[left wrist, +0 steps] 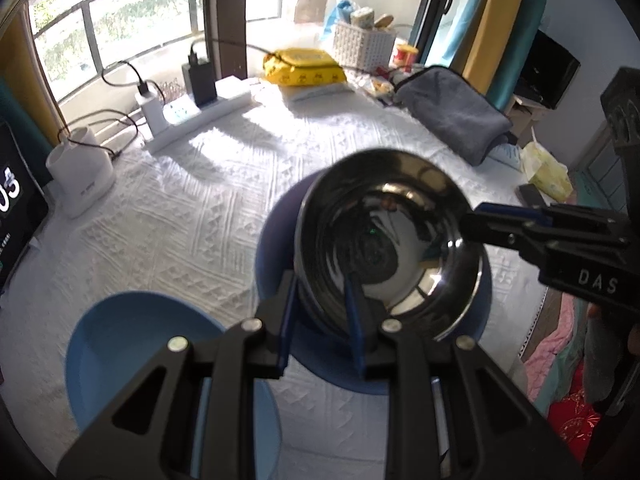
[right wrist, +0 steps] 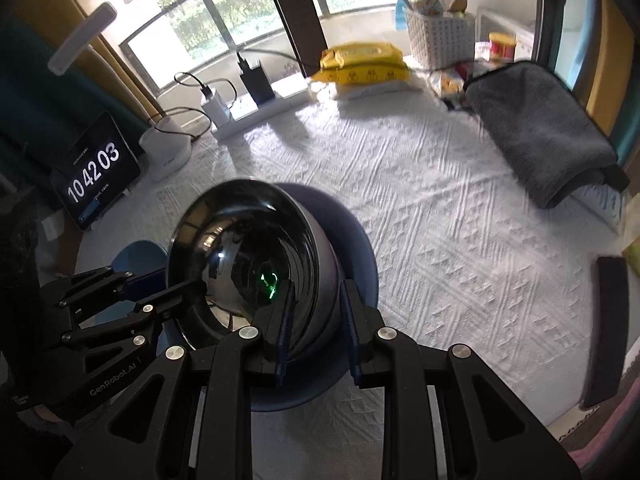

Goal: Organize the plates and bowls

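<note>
The steel bowl (left wrist: 390, 240) is between your two grippers, tilted, just above or resting in the dark blue plate (left wrist: 276, 236) on the white tablecloth (left wrist: 180, 208). Your left gripper (left wrist: 322, 320) pinches the bowl's near rim, one finger inside and one outside, and your right gripper (right wrist: 316, 328) grasps the rim on the other side in the same way. Both seem to be clamped on the rim.

I judge that you are in the middle of the task: the steel bowl is almost set into the plate, but you have not let it go. A light blue bowl (left wrist: 132, 344) stands alone near the left gripper, and it seems to be left for stacking.

For writing, you can read "DAS" on the right gripper's body in the left wrist view, "GenRobot.AI" on the left gripper in the right wrist view, and "10 42 03" on the clock screen (right wrist: 94, 172). The print on the yellow pack (right wrist: 362, 62) is too small to read.
</note>
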The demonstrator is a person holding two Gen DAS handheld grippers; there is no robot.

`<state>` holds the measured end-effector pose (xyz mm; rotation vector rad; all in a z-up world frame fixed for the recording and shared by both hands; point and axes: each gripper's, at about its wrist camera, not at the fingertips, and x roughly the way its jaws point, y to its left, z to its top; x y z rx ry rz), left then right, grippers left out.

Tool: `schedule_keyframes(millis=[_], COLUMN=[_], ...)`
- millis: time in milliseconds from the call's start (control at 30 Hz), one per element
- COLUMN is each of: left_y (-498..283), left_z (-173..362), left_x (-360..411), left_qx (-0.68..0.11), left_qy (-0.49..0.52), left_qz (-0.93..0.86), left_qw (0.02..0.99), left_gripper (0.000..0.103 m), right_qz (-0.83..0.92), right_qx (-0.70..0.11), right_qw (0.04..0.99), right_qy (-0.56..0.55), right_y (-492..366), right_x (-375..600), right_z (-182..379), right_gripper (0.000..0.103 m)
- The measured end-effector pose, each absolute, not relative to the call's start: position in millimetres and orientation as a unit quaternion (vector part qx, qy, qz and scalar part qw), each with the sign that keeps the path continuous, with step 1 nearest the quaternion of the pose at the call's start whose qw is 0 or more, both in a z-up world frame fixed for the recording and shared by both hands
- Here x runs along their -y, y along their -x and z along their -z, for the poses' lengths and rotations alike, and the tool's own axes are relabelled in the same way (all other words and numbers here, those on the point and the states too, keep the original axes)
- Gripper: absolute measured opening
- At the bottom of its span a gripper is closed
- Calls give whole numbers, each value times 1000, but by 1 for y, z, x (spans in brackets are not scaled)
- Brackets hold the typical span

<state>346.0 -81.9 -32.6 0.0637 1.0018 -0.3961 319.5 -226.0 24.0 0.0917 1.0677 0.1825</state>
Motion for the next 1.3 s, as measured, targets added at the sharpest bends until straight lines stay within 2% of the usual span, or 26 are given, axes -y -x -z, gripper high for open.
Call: schedule_keyframes(millis=[333, 433, 500, 767, 1000, 1167, 1233, 1300], left_y=[-338, -339, -340, -346, -349, -350, -349, -346], left_z=[16, 25, 32, 62, 69, 68, 67, 64], left_x=[52, 42, 36, 29, 36, 36, 38, 44], left_qx=[-442, -447, -450, -476, -481, -477, -476, -472], left_qy=[-7, 7, 19, 47, 53, 54, 51, 43], left_qz=[181, 176, 171, 175, 183, 187, 192, 195], left_qw=[879, 877, 876, 861, 856, 857, 857, 859], left_gripper=[29, 36, 45, 46, 46, 43, 35, 21], right_qz=[-72, -62, -62, -86, -108, -108, -109, -112], right_qx=[-473, -463, -462, -478, -478, -474, -473, -473], right_qw=[877, 883, 883, 868, 860, 861, 862, 862], right_qy=[-50, -49, -56, -106, -140, -148, -147, -146], right_y=[-311, -308, -307, -305, -308, -310, -310, -309], right_x=[247, 255, 260, 275, 278, 276, 276, 274], right_z=[-43, -42, -38, -6, 12, 18, 17, 16], right_gripper=[25, 25, 25, 25, 29, 29, 29, 19])
